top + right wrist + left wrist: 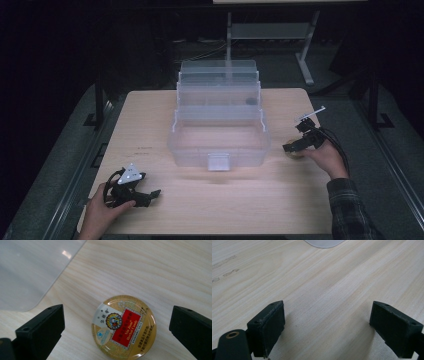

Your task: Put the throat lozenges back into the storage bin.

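Round gold candy tin (123, 326) | on table beside clear plastic tiered box (218, 125) | right gripper (117, 327) wide open, straddling, ungrasped | left gripper (327, 327) open, empty | pick and stow pending

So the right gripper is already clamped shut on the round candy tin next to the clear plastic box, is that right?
Not quite. The right gripper is open: in the right gripper view its jaws stand wide apart on either side of the candy tin, touching neither edge. The tin lies flat on the table beside the clear plastic box, as you said.
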`<state>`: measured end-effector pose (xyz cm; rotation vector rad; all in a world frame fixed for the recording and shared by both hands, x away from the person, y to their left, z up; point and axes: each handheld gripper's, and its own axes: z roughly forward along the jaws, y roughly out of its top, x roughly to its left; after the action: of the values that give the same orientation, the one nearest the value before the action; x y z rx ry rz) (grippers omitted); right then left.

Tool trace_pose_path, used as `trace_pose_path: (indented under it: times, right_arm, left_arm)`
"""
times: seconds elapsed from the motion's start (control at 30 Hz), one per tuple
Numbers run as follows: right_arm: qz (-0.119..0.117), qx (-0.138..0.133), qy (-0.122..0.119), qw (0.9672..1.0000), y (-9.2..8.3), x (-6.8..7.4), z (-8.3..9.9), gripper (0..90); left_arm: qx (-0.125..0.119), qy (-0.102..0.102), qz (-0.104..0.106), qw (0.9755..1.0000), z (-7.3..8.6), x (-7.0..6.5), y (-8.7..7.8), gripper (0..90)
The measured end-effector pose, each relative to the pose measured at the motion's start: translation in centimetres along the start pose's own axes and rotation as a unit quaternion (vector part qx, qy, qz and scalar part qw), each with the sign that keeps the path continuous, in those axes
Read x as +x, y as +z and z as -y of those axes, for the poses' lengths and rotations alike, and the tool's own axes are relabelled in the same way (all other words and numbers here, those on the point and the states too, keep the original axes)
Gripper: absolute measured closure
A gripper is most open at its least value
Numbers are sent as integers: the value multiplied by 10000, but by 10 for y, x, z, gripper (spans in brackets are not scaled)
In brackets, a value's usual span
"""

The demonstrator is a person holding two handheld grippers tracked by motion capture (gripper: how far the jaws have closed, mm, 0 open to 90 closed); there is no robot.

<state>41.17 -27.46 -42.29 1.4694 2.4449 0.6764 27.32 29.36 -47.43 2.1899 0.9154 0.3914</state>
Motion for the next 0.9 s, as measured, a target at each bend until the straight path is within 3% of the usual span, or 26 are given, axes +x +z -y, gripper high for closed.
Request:
trace_pose_path:
  times: [0.23,0.8,0.9]
  right_arm:
    - [41,167,153,9997,9,-7,1,0]
    - [114,440,230,9987,25,-9,0,0]
    - [145,450,234,9986,25,-9,0,38]
  left_arm:
    - [-3,-3,-1,10000,0,0,0,119]
    - [0,0,-2,10000,0,0,0,119]
    - [-1,-1,0,10000,0,0,0,119]
